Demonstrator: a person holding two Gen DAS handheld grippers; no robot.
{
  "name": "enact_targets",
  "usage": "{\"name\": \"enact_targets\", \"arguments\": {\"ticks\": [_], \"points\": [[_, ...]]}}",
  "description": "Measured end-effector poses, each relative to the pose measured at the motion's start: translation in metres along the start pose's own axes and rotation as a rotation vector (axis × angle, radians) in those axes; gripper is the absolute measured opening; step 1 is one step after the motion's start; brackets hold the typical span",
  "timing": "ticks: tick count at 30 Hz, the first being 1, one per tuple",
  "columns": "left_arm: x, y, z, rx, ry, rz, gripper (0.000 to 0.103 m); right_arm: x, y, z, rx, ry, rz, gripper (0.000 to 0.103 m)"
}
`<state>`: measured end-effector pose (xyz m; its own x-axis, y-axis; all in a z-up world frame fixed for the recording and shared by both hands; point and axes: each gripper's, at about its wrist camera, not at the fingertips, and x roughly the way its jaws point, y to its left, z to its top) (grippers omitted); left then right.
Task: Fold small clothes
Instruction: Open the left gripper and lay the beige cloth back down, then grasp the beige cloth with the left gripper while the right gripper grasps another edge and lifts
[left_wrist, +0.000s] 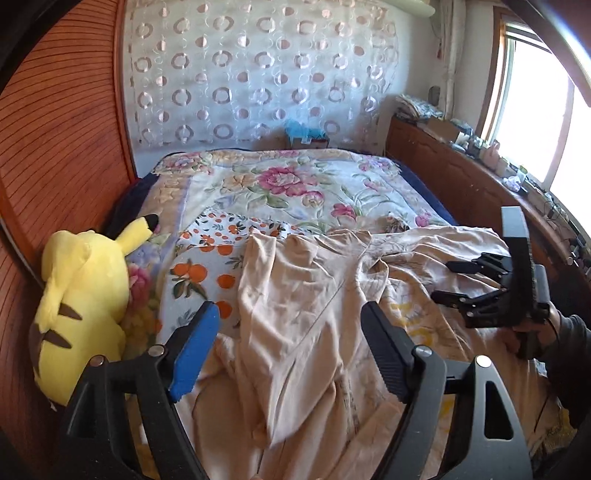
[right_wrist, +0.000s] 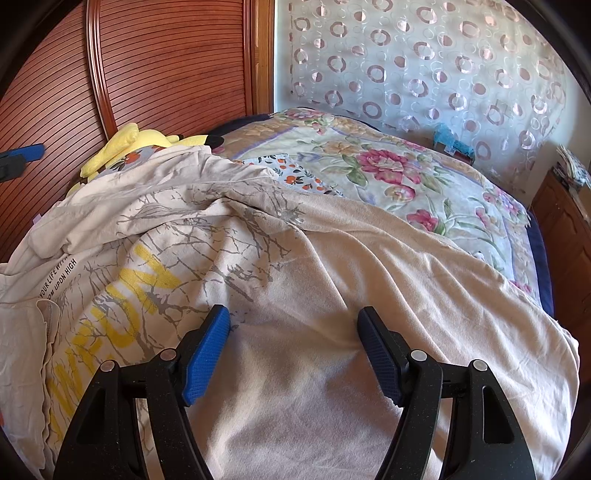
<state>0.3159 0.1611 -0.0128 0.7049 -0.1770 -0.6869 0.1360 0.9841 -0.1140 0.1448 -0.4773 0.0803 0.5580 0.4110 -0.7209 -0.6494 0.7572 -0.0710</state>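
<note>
Beige shirt (left_wrist: 295, 295) fabric lies crumpled beneath the left gripper (left_wrist: 291, 325), whose jaws stand wide apart and grip nothing. It covers a floral bedspread (left_wrist: 280, 181); a yellow plush toy (left_wrist: 81, 295) leans on the ribbed wooden headboard (left_wrist: 62, 147), with a bright window (left_wrist: 535, 110) to the right.

From the right wrist view, the right gripper (right_wrist: 293, 328) hovers equally wide and empty over the shirt's plain cloth, beside its yellow lettering (right_wrist: 122, 291). A circle-patterned curtain (right_wrist: 424, 62) hangs behind the bed.

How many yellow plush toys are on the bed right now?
1. The yellow plush toy lies at the bed's edge by the slatted wooden panel, beside the beige printed garment. Others could be hidden under fabric.
</note>
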Motion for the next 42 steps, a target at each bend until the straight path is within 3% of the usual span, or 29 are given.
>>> {"name": "enact_targets", "arguments": {"ticks": [10,14,22,27,32,42], "points": [[0.054,-0.002,0.01,0.028,0.105,0.028,0.079,0.003,-0.002,0.001,0.013,0.011,0.002,0.087],[0.066,0.0,0.011,0.036,0.107,0.09,0.079,0.004,0.0,0.001,0.008,0.013,0.002,0.089],[0.088,0.013,0.027,0.009,0.126,0.06,0.079,0.004,-0.004,0.008,-0.005,0.029,0.013,0.089],[0.106,0.022,0.039,-0.007,0.156,0.034,0.077,-0.008,-0.003,0.035,-0.021,-0.042,0.048,0.089],[0.122,0.033,0.046,-0.038,0.177,0.028,0.069,0.014,-0.006,0.067,-0.042,-0.056,0.043,0.089],[0.157,0.046,0.06,-0.067,0.236,-0.033,0.055,0.084,-0.019,0.123,0.027,0.032,0.164,0.087]]}}
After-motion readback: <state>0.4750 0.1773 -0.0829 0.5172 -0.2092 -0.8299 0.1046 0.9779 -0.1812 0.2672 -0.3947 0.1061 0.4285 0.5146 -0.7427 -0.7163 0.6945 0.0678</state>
